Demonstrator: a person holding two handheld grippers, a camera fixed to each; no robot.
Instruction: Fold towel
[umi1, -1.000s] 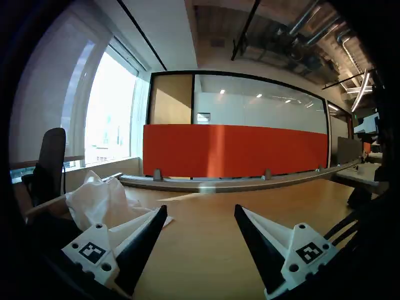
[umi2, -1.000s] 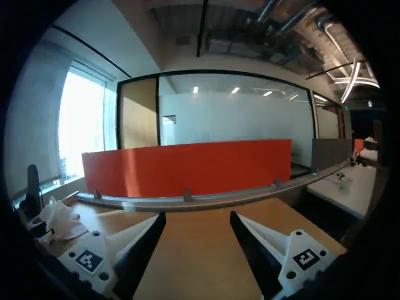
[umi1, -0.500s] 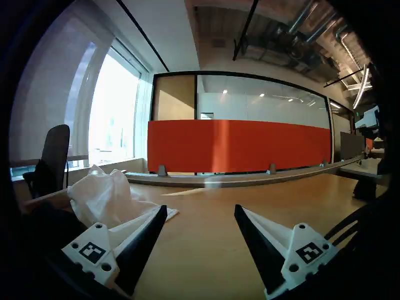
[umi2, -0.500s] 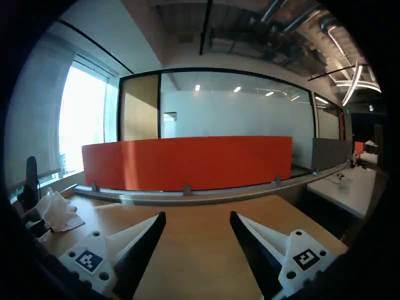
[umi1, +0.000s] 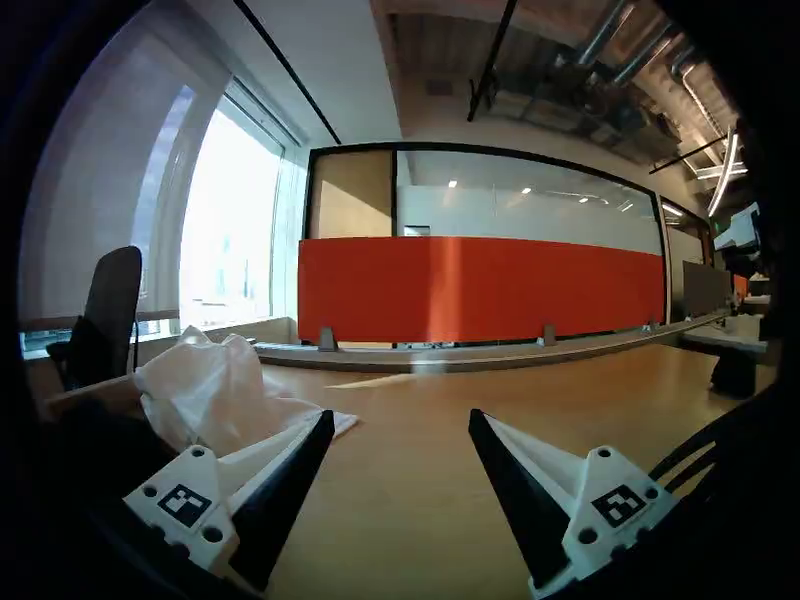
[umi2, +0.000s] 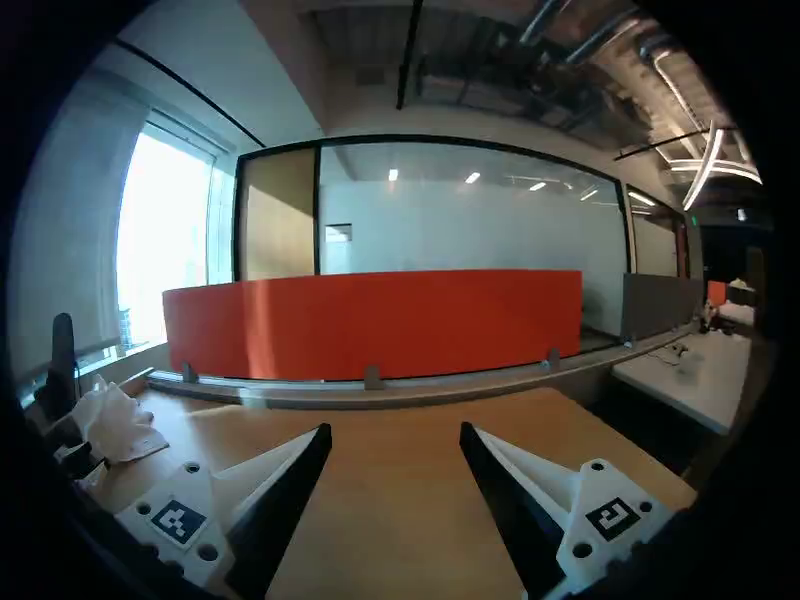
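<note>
In the left gripper view, the left tool (umi1: 398, 415) is seen from behind, its two white, black-edged fingers spread wide apart with nothing held between them. A black-and-white square marker is carried on each finger (umi1: 250, 480). The tool is held low and roughly level over a wooden surface (umi1: 600, 390), pointing toward an orange partition (umi1: 480, 290) across the middle of the frame.

The towel (umi1: 215, 390), white and crumpled into a loose heap, is found at the left middle of the frame, lying on the surface. Its lower edge is overlapped in the picture by the tool's left finger; whether the two touch cannot be told. A dark chair (umi1: 105, 310) is seen at the far left, and a bright window (umi1: 225, 240) behind the towel.

In the right gripper view, the right tool (umi2: 392, 427) is likewise held low and level over the surface (umi2: 560, 420), its fingers wide apart and gripping nothing. The towel (umi2: 110, 425) is seen small at the lower left edge of the frame, well apart from this tool. The orange partition (umi2: 370, 325) spans the middle, with a glass wall (umi2: 470, 230) above it. A white desk (umi2: 690, 375) is seen at the right edge, and pipes (umi2: 560, 60) run along the ceiling at the upper right.
</note>
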